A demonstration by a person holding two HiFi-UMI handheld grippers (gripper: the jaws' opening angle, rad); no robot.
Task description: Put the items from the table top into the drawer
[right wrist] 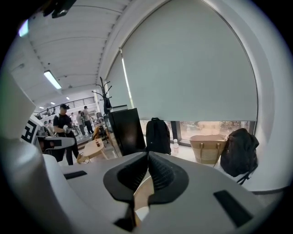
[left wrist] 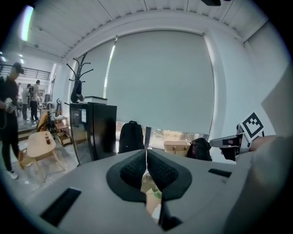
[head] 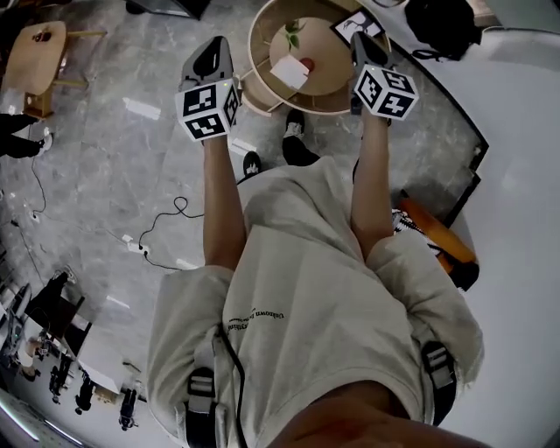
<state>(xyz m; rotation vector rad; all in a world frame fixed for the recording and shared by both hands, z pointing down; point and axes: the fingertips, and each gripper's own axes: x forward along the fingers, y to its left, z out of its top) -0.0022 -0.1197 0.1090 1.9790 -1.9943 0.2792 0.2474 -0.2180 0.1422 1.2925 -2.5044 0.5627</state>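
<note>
A round wooden table [head: 262, 83] with a raised rim stands ahead of me in the head view. On it lie a white packet [head: 289, 72], a small green sprig [head: 293, 33] and a small reddish thing [head: 308, 64]. My left gripper [head: 213, 48] hangs over the floor just left of the table, jaws shut and empty. My right gripper [head: 364, 39] is over the table's right edge, also shut with nothing in it. In the left gripper view the pads [left wrist: 158, 170] meet at the tip; in the right gripper view the pads [right wrist: 160, 171] do too. No drawer shows.
A black backpack [head: 442, 26] lies beyond the table and an orange board [head: 437, 232] leans at the right. A cable [head: 162, 223] runs over the grey floor. A black cabinet [left wrist: 94, 130], a woven basket [right wrist: 208, 148] and people stand farther off.
</note>
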